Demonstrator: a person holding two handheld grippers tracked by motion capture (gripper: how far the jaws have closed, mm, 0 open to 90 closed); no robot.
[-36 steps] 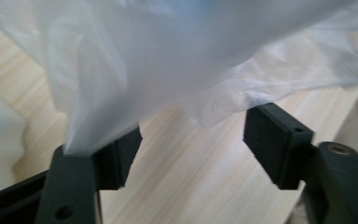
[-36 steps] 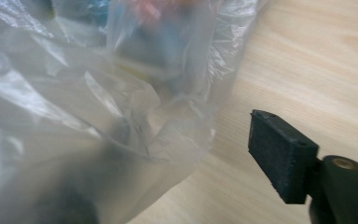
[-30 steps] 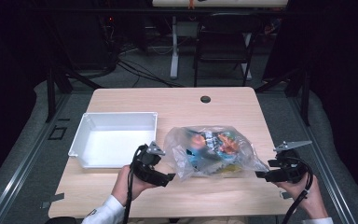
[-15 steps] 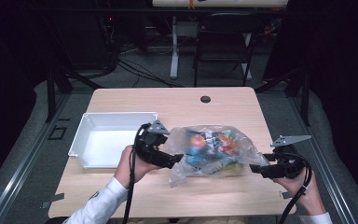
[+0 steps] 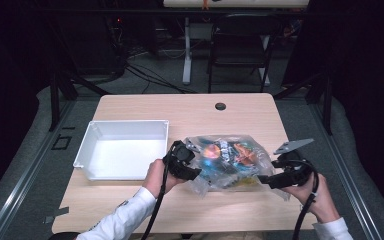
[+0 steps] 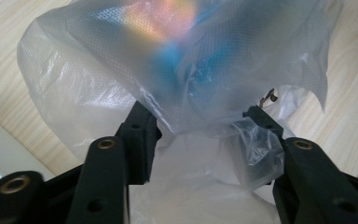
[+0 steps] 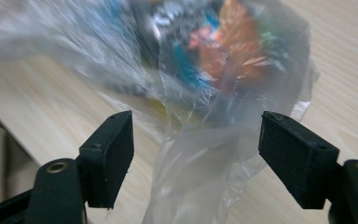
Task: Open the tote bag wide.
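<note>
A clear plastic bag (image 5: 230,160) with colourful things inside lies on the wooden table (image 5: 180,107), right of centre. My left gripper (image 5: 195,172) is at the bag's left end. In the left gripper view the bag (image 6: 168,60) bulges between the jaws of this gripper (image 6: 200,126); they have just been closing, and the film crumples against both pads. My right gripper (image 5: 262,180) is at the bag's near right corner. Its jaws (image 7: 196,140) stand wide apart, and the bag's twisted tail (image 7: 191,186) runs between them, clear of both pads.
A white tray (image 5: 125,123) stands on the table left of the bag, close to my left hand. A dark round cable hole (image 5: 220,106) sits near the table's far edge. A chair and cables are on the floor beyond the table.
My left gripper has moved right and away from me onto the bag's left end, and its jaws have narrowed. The right gripper has shifted slightly at the bag's right corner.
</note>
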